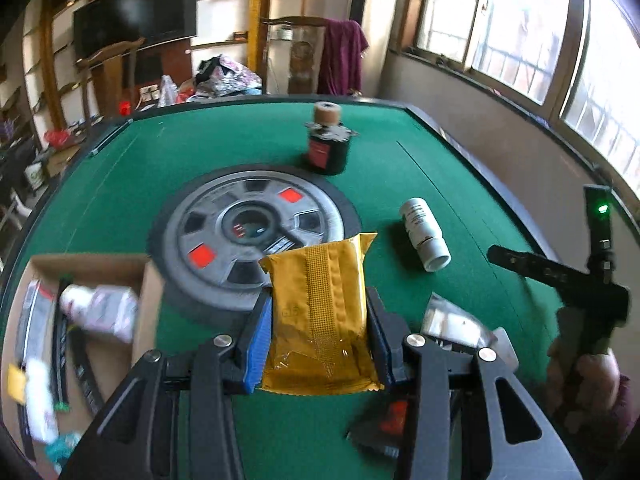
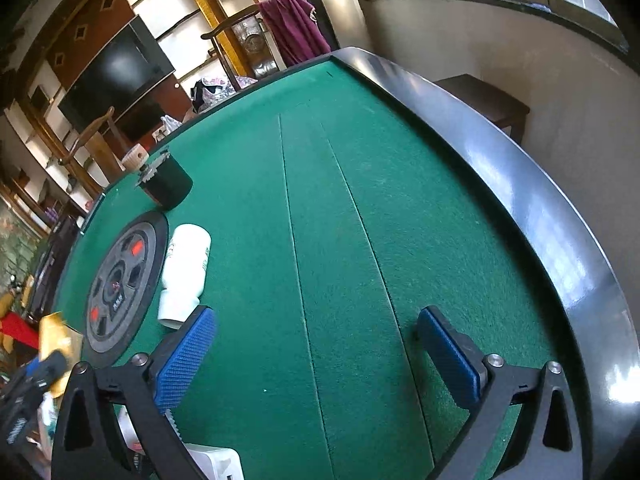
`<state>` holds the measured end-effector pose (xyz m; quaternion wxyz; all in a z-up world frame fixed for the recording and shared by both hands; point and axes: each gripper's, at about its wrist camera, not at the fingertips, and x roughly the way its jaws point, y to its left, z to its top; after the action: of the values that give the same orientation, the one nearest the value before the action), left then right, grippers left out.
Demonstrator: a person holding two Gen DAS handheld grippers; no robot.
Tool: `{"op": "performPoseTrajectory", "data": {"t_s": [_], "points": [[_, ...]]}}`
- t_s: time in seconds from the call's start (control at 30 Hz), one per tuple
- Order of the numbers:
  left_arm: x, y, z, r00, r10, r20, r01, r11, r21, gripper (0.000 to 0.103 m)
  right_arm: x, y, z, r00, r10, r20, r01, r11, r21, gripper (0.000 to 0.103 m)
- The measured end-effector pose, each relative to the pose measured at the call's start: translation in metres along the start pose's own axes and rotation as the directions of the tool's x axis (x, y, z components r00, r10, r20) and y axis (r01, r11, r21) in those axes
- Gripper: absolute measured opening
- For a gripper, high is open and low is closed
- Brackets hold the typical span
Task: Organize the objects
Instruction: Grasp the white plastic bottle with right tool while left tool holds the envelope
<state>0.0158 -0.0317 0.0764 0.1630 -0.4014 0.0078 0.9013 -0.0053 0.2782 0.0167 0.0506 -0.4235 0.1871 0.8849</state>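
My left gripper (image 1: pixel 318 312) is shut on a gold foil packet (image 1: pixel 320 312), held above the green felt table (image 1: pixel 240 140); its blue pads press both sides of the packet. A cardboard box (image 1: pixel 88 264) with several items inside sits at the lower left. A white bottle (image 1: pixel 424 234) lies on its side on the felt, right of the packet. In the right wrist view my right gripper (image 2: pixel 316 344) stands open over bare felt, nothing between its blue pads (image 2: pixel 184 360). The white bottle (image 2: pixel 184 276) lies just beyond its left finger. The gold packet (image 2: pixel 54 338) shows at the far left.
A round grey and black centre panel (image 1: pixel 248 232) with red squares sits in the table's middle. A black jar with a tan roll on top (image 1: pixel 328 148) stands farther back. A silver wrapper (image 1: pixel 452 324) and a red-marked dark item (image 1: pixel 384 424) lie under my left gripper. The dark table rim (image 2: pixel 540 208) runs along the right.
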Motion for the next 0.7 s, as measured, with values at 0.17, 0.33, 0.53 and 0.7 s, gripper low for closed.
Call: {"op": "performPoseTrajectory", "data": {"t_s": [0.17,0.33,0.53,0.7], "points": [[-0.02,0.019,-0.018,0.999,0.024,0.032,-0.022,0.998,-0.058,0.042,0.002,0.008,-0.005,0.999,-0.05,0.009,0.05,0.998,-0.048,0.103],[-0.02,0.03,-0.036,1.0,0.02,0.009,-0.019,0.994,-0.112,0.042,-0.001,0.002,-0.004,1.0,-0.027,0.009,0.027,0.999,-0.029,0.103],[-0.034,0.037,-0.049,1.0,0.013,0.018,-0.011,0.994,-0.112,0.042,-0.012,0.011,0.006,0.998,0.051,-0.036,-0.051,0.999,0.009,0.103],[-0.041,0.046,-0.055,1.0,-0.02,0.022,0.023,0.989,-0.145,0.042,-0.009,0.041,0.024,0.995,0.062,-0.076,-0.066,0.996,-0.055,0.103]]}}
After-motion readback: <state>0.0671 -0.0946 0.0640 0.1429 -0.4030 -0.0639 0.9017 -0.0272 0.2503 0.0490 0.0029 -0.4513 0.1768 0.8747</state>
